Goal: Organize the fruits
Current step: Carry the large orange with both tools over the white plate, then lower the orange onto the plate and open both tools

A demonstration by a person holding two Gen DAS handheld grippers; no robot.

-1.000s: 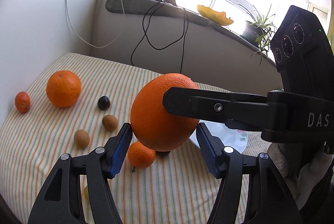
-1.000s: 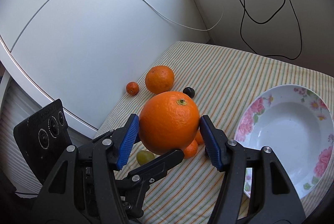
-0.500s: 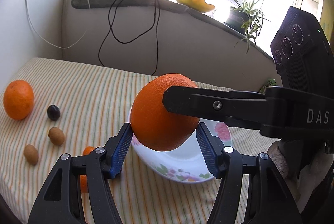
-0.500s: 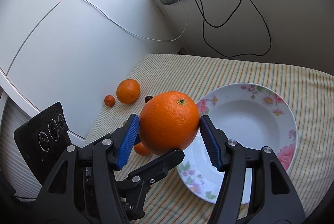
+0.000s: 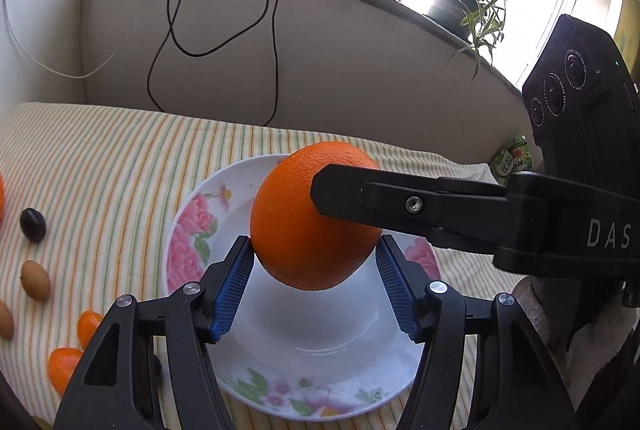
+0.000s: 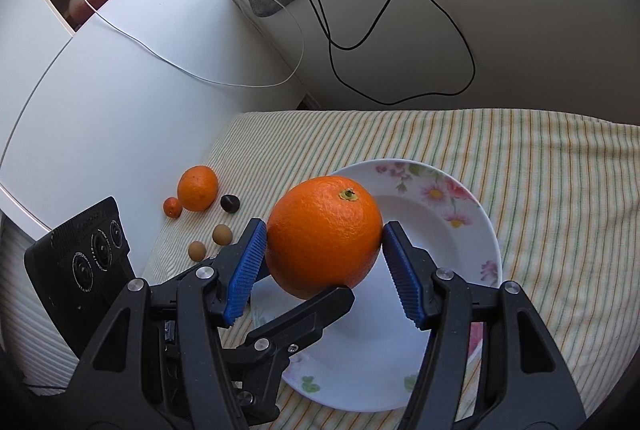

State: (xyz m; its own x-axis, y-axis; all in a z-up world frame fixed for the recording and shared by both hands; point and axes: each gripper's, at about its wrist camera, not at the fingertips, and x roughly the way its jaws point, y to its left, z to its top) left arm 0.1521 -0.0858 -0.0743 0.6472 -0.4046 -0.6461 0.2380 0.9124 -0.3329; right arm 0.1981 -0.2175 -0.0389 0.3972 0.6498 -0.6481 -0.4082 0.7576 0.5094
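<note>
I am holding the large round orange (image 6: pixel 324 238) between both hand-held grippers (image 5: pixel 316 284) (image 6: pixel 324 270), hovering over the white floral ceramic plate (image 6: pixel 472 230); next I judge lowering, then releasing.

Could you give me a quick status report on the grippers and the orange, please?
Left gripper and right gripper both clamped on big orange. Orange hanging above floral bowl, not set down. Bowl empty, nothing blocking.

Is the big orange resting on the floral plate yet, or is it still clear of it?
Apart. In the left wrist view the orange hangs between both tools' pads, its underside clear, with bare white plate showing beneath it.
</note>
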